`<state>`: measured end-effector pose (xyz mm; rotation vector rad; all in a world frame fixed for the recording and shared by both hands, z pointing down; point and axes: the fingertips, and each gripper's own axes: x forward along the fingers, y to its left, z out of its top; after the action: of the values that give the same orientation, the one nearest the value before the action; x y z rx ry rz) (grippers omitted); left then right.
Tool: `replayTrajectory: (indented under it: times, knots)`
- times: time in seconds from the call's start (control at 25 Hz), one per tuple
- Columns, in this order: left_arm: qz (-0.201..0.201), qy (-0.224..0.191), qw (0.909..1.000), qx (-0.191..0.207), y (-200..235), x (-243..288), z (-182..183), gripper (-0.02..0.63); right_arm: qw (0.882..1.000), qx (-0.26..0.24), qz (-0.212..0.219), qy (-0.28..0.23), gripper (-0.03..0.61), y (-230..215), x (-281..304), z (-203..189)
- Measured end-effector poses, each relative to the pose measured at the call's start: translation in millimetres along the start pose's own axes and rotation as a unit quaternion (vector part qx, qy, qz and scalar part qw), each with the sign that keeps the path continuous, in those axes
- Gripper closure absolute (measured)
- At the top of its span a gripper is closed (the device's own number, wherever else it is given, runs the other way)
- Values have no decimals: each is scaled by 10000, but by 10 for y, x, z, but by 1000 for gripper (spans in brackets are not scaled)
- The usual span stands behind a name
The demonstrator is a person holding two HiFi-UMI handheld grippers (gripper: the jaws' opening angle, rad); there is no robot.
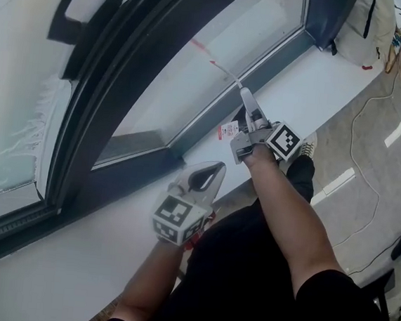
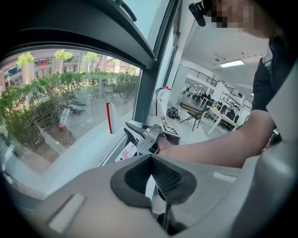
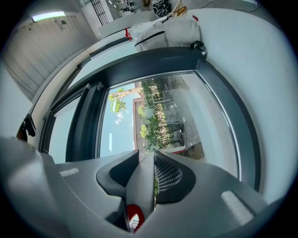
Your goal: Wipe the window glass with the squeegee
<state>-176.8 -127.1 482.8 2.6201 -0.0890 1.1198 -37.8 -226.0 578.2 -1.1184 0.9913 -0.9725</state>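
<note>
Right tongs (image 1: 251,129) are clamped on the squeegee (image 1: 245,97) handle. Its long axis runs from the tongs up-left toward the glass (image 1: 164,96), with the red blade (image 1: 201,47) at the pane; contact can't be told. Left tongs (image 1: 213,170) are closed and empty, low over the sill (image 1: 108,239), apart from the squeegee. The stroke is likely the right hand's.
</note>
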Motion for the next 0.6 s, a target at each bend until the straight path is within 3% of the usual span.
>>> replayTrajectory:
  times: [0.2,0.6]
  knots:
    - [-149,76,9998,75,-108,246,168,614,9993,-39,-75,-363,448,-56,-119,510]
    - [-426,325,9981,300,-239,885,510,614,9880,-254,-204,-1512,448,-254,-244,2075]
